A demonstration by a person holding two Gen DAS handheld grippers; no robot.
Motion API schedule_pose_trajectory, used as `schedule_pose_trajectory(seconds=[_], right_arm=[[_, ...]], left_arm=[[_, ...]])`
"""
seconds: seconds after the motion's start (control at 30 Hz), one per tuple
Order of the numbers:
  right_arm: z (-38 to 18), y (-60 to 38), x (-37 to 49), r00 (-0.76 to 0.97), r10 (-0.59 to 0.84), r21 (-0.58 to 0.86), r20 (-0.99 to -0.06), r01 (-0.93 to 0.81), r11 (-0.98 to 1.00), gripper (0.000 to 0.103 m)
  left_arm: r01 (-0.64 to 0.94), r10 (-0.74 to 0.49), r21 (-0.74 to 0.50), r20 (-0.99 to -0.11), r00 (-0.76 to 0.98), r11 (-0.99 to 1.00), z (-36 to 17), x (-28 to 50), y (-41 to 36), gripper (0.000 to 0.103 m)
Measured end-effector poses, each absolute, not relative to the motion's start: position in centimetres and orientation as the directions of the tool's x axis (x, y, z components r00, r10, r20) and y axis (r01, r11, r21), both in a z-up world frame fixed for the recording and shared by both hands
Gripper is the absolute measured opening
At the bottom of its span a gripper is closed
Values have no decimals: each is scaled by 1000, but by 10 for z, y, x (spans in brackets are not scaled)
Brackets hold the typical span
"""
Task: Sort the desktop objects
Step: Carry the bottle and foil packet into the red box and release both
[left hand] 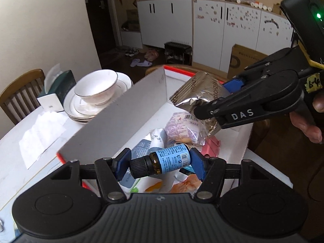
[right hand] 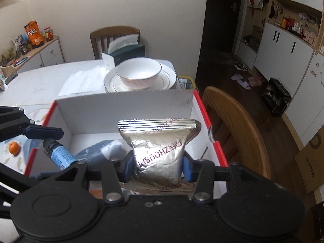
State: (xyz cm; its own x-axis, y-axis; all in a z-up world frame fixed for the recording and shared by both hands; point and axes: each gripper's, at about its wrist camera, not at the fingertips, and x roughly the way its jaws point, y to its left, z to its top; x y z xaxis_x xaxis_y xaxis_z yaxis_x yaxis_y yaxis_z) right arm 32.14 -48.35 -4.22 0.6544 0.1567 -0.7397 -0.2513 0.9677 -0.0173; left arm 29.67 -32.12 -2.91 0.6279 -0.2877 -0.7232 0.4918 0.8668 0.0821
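Note:
My left gripper [left hand: 160, 165] is shut on a small brown bottle [left hand: 162, 163] with a blue label and black cap, held sideways over the white box with red edges [left hand: 113, 119]. The right gripper [right hand: 159, 167] is shut on a silver foil packet [right hand: 160, 149], also above the box [right hand: 125, 111]. In the left wrist view the right gripper [left hand: 220, 101] comes in from the right with the foil packet [left hand: 198, 93]. In the right wrist view the left gripper's blue finger [right hand: 42, 132] and the bottle [right hand: 60, 155] show at the left. Several wrapped snacks and sachets [left hand: 182, 129] lie inside the box.
A white bowl on stacked plates [left hand: 97, 93] and a dark green tissue box [left hand: 60, 87] stand beyond the box, beside loose white paper [left hand: 42, 129]. Wooden chairs [right hand: 239, 125] stand at the table's far and right sides. A small orange [right hand: 14, 147] lies left of the box.

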Motion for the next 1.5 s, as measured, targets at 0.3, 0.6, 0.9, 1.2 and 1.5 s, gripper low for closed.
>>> schedule_pose_trajectory(seconds=[0.3, 0.6, 0.9, 1.2, 1.5], right_arm=[[-62, -483, 325, 607, 165, -16, -777, -282, 959, 46], [-73, -487, 322, 593, 172, -9, -787, -289, 957, 46], [-77, -489, 318, 596, 183, 10, -782, -280, 960, 47], [-80, -492, 312, 582, 189, 25, -791, -277, 961, 49], [-75, -492, 302, 583, 209, 35, -785, -296, 955, 57]], left_arm=[[500, -265, 82, -768, 582, 862, -50, 315, -329, 62], [515, -253, 90, -790, 558, 853, -62, 321, -334, 62], [507, -233, 91, -810, 538, 857, -73, 324, -334, 63], [490, -239, 70, -807, 540, 869, -72, 321, -329, 63], [457, -253, 41, -787, 563, 889, -65, 311, -318, 65]])
